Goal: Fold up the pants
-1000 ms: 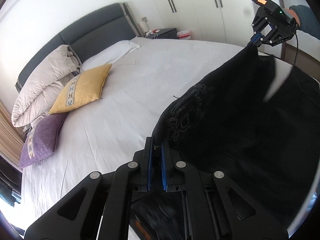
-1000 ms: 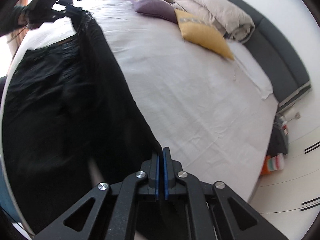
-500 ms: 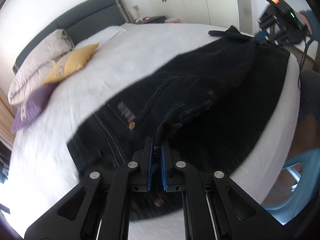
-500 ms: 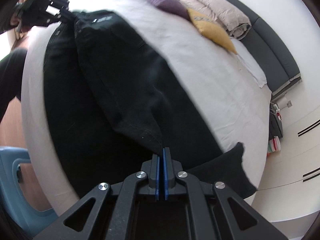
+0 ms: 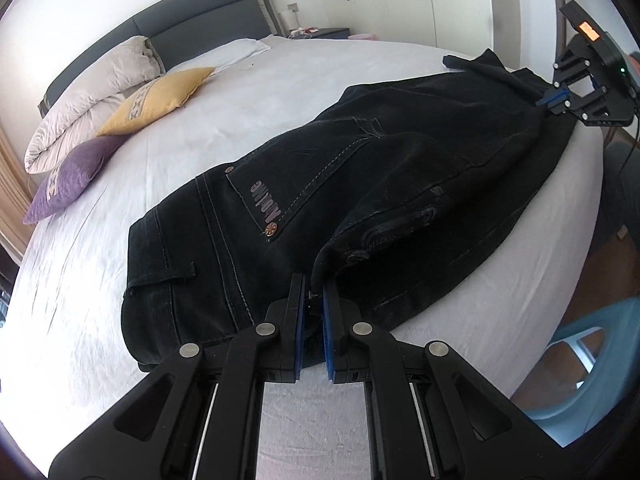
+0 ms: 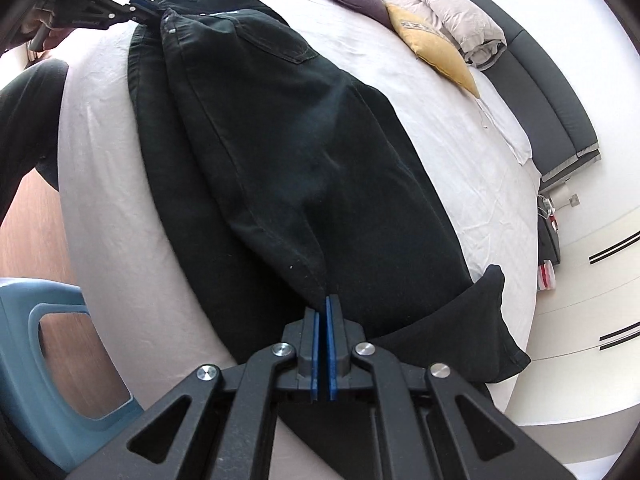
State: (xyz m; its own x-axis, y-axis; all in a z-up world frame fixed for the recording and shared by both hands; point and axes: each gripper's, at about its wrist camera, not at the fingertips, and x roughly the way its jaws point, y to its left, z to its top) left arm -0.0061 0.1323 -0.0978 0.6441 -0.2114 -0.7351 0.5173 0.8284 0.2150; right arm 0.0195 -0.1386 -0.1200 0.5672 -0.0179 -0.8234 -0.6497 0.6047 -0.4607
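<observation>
Left to right across the left wrist view: a grey duvet (image 5: 92, 92), a purple cushion (image 5: 68, 178) and a yellow cushion (image 5: 160, 96) lie at the headboard end of the bed (image 5: 80, 300), well apart from the work. The black pants (image 5: 360, 184) lie lengthwise near the bed's edge, one leg laid over the other, back pocket facing up. The left gripper (image 5: 312, 300) has its fingers clamped on the waistband corner of the upper layer; the right gripper (image 5: 554, 100), at far right, pinches the hem end. Holding both ends probably keeps the upper leg taut so its edges can be laid in line with the lower leg. In the right wrist view, the right gripper (image 6: 322, 308) pads are pressed together on the hem, and a blue stool (image 6: 48, 344) stands beside the bed.
</observation>
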